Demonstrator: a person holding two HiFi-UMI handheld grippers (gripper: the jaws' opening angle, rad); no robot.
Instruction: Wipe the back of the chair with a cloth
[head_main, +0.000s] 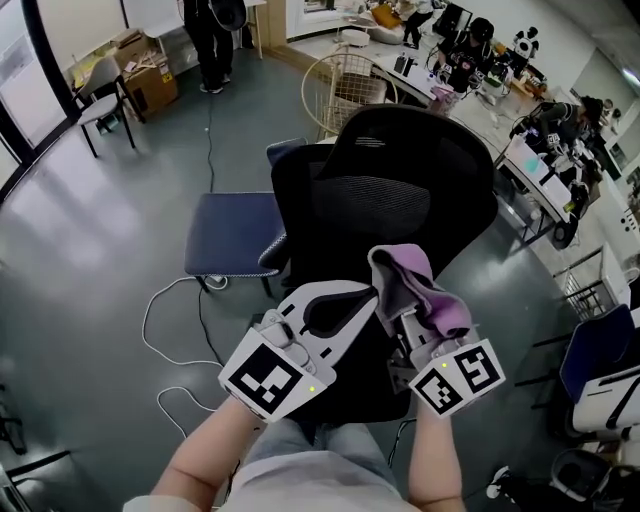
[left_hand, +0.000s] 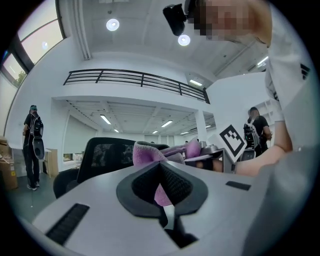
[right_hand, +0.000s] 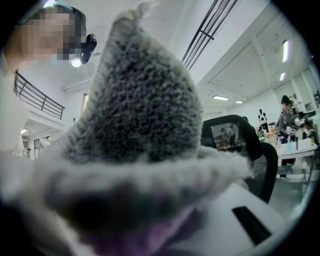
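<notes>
Nearest us, our two forearms come up from the bottom of the head view, each with a marker cube. The right gripper (head_main: 402, 302) has its jaws closed on the cloth (head_main: 421, 287). The cloth is pink on one face and grey on the other, and it is bunched over the jaws so that only the fabric shows. In the right gripper view the grey pile (right_hand: 142, 110) fills almost everything.

Just beside it, the left gripper (head_main: 362, 297) has its jaws drawn narrow, the tips touching the cloth's grey fold. In the left gripper view a strip of pink cloth (left_hand: 160, 192) and a white tag sit in the slit between the black pads.

Both grippers hang above the seat of the black chair (head_main: 400, 190). The cloth is near the lower part of the mesh back and, as far as we can tell, does not touch it.

Beyond the chair, to the left, a blue seat (head_main: 225, 235) stands on the grey floor (head_main: 90, 240), with a white cable (head_main: 160, 310) looped beside it. Farther off is a wire basket (head_main: 340, 85), then a worktop (head_main: 480, 100) crowded with equipment, and a person (head_main: 212, 45) standing at the top.
</notes>
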